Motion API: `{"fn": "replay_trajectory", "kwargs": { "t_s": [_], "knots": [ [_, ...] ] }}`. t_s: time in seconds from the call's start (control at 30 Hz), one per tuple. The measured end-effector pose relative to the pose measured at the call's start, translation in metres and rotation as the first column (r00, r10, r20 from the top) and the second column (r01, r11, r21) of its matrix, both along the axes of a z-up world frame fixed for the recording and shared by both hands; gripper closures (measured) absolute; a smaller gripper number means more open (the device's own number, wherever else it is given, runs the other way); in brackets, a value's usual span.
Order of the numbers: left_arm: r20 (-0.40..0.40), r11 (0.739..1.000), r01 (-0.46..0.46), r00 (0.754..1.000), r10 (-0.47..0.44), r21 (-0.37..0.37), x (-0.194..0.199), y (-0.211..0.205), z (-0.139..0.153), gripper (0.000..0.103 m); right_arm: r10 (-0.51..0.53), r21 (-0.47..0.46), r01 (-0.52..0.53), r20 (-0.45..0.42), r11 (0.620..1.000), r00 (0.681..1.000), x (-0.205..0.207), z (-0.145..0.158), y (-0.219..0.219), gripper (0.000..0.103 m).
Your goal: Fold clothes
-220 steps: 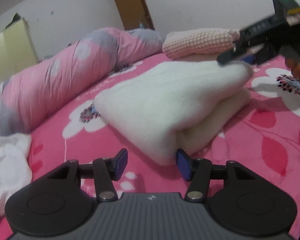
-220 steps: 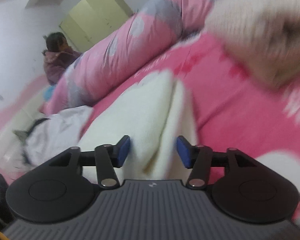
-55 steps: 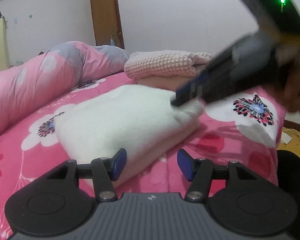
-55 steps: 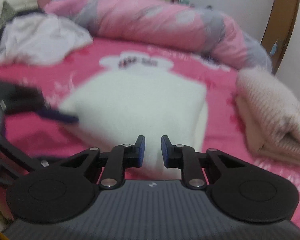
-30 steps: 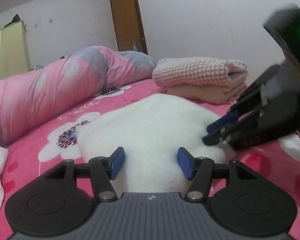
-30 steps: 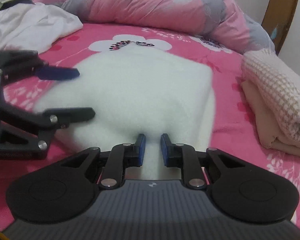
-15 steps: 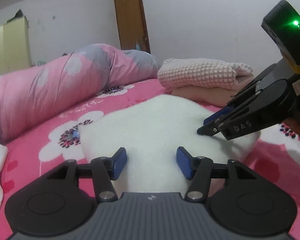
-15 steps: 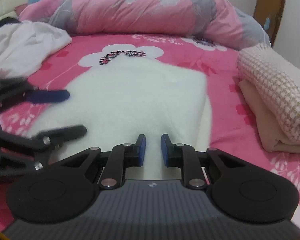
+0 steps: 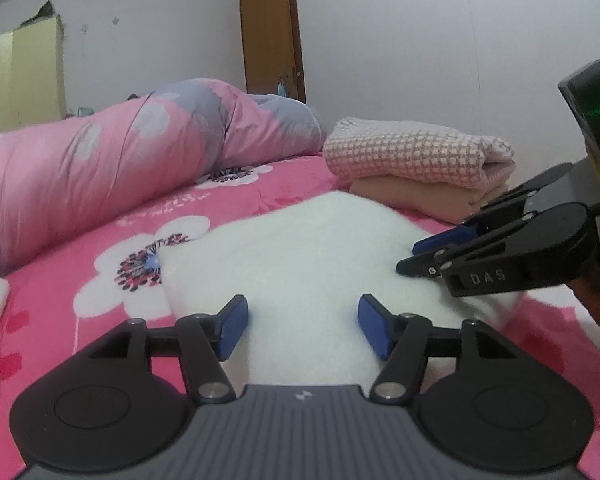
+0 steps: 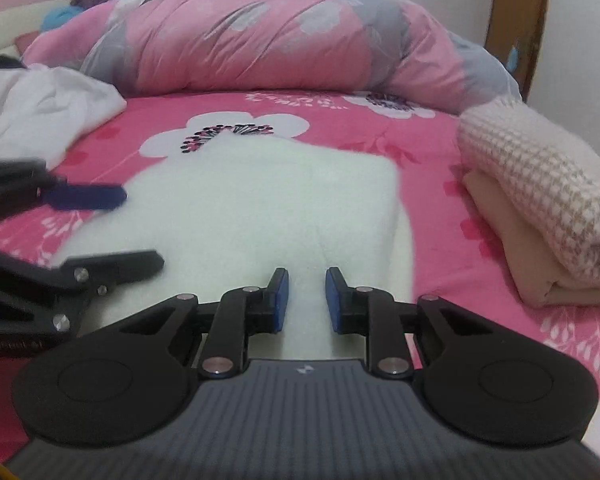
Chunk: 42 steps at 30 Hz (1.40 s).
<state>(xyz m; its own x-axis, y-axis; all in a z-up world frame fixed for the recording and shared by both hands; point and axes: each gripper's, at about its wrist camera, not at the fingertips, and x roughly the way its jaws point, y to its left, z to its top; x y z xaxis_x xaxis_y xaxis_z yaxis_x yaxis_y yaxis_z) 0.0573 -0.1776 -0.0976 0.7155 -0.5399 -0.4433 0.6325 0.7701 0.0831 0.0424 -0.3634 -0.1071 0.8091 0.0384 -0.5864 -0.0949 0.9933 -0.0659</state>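
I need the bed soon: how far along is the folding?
Done: two folded pieces stacked. In hand: the white fleece lies folded, left gripper and right gripper opening over it. Left: the crumpled white garment.

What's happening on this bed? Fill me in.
A person is folding clothes with a claw in each hand. A white fleece lies folded on the pink bedspread. Both claws sit at its near edge, jaws opening with fleece between them: the left claw wide, the right claw only narrowly apart and not clearly pinching. Two folded pieces are stacked beside the fleece, a rolled duvet lies behind, and a loose white garment waits unfolded.
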Motion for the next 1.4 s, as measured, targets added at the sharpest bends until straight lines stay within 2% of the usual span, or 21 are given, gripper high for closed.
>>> {"fn": "replay_trajectory", "kwargs": {
  "t_s": [0.27, 0.53, 1.4],
  "knots": [
    [-0.018, 1.000, -0.003, 1.000, 0.003, 0.001, -0.0005, 0.0029, -0.0002, 0.035, -0.001, 0.029, 0.001, 0.004, 1.000, 1.000, -0.0003, 0.0015, -0.0054, 0.083],
    [-0.055, 1.000, -0.021, 0.998, 0.021, 0.001, 0.0046, 0.0035, 0.0006, 0.025, 0.000, 0.043, 0.001, -0.007, 0.999, 1.000, 0.0023, 0.0027, -0.0056, 0.083],
    [-0.040, 1.000, -0.027, 0.999, 0.027, 0.015, 0.0021, 0.0019, 0.0019, 0.024, 0.003, 0.062, -0.003, -0.003, 0.998, 1.000, 0.0017, 0.0010, -0.0086, 0.083]
  ]
}}
